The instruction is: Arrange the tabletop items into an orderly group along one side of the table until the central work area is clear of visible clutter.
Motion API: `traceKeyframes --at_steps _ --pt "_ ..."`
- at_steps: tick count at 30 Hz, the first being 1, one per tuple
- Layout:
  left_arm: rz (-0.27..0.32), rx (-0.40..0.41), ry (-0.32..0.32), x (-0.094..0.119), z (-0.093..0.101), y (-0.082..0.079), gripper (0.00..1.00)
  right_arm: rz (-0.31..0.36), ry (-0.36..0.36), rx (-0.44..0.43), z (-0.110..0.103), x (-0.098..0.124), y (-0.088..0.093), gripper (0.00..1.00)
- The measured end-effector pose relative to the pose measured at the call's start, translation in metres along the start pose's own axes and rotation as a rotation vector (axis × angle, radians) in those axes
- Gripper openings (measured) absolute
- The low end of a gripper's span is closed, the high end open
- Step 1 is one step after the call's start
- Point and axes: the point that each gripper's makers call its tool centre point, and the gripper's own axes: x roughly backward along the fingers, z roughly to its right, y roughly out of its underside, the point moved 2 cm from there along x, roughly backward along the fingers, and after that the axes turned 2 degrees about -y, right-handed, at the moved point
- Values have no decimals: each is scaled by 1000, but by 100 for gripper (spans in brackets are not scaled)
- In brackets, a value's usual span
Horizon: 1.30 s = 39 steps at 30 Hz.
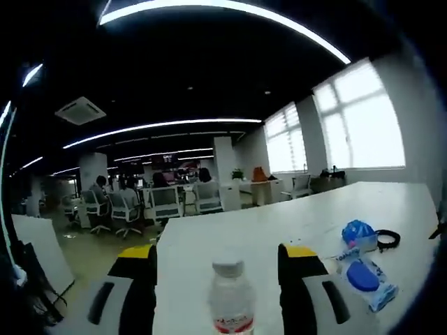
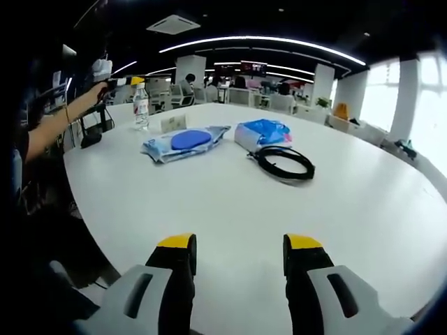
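Observation:
A clear water bottle with a white cap and red label stands on the white table, between the wide-apart jaws of my left gripper, which is open and not touching it. In the right gripper view the same bottle stands at the table's far left edge with the left gripper beside its top. A clear packet holding a blue disc, a blue wrapped pack and a coiled black cable lie beyond my right gripper, which is open over bare table.
The packet, blue pack and cable lie right of the bottle. A small white card stands near the bottle. A person's arm reaches in from the left. Office chairs and seated people fill the background.

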Motion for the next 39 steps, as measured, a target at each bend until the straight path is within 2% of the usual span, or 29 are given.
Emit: traceKeyframes --at_steps 2,6,11,17,22,27,35,39 --pt "-4 -75 -59 6 -2 12 71 2 -6 -5 -1 -2 0 47" --pt "-1 -32 -84 12 4 27 64 3 -22 2 -5 -4 -1 47" --pt "-51 -12 -71 8 12 44 63 3 -29 3 -8 -4 0 47" --pt "-59 0 -64 6 11 48 57 -2 -17 -3 -7 0 3 47" --pt "-88 15 -73 3 9 57 56 -2 -22 -3 -9 0 4 47" --pt "-90 55 -90 0 8 62 56 1 -22 -2 -9 1 3 47" --pt "-100 57 -121 -6 12 72 52 -2 -22 -1 -9 0 2 47" --pt "-83 46 -128 -11 15 73 49 1 -27 -2 -9 -1 0 47"
